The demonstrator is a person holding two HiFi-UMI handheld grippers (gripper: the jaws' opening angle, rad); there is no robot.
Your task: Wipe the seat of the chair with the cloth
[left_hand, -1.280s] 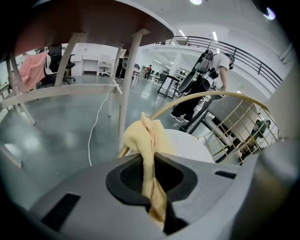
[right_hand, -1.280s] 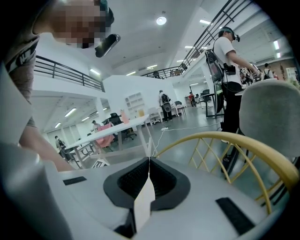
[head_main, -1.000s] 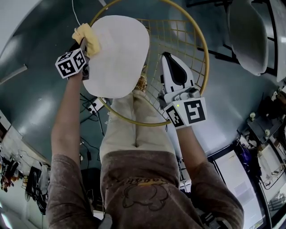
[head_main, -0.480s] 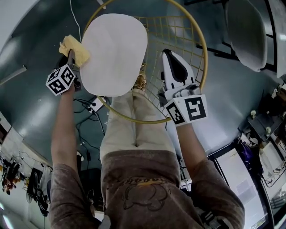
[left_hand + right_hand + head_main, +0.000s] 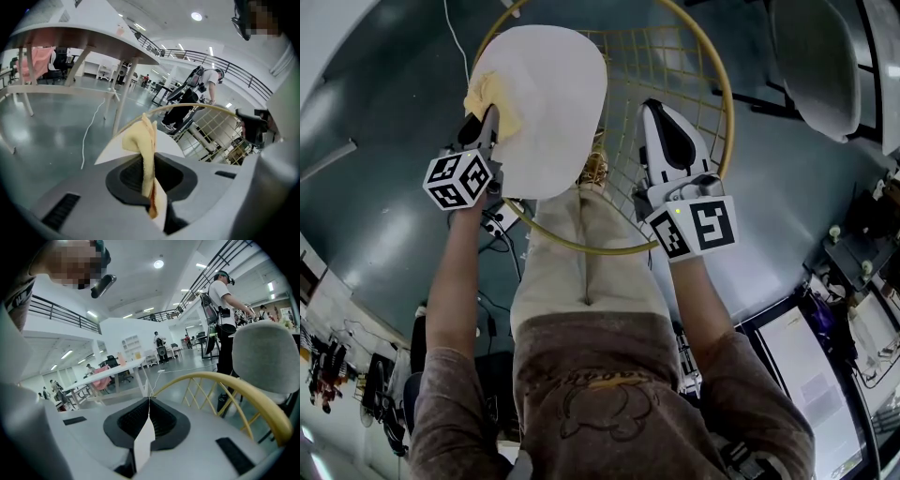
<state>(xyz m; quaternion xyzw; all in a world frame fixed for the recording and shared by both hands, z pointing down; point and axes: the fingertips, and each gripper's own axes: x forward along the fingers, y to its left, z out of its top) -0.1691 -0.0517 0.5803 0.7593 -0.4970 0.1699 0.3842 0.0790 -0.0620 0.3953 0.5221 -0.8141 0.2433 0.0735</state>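
Your left gripper is clamped on the floppy yellow cloth at the left edge of the white oval chair seat. Right gripper: jaws together, nothing held, by the gold wire chair frame. Risk: the cloth may drag off the edge and miss the seat.

The cloth is pale yellow against the off-white seat, at that seat's left edge, and the chair frame is golden-yellow wire with a square grid pattern in its back. The left gripper and right gripper are white with black ribbed pads, and each bears a cube of black-and-white square markers. The floor is glossy blue-grey, the person's trousers are beige, the shirt is brown with a faint printed figure, and the second chair is grey.
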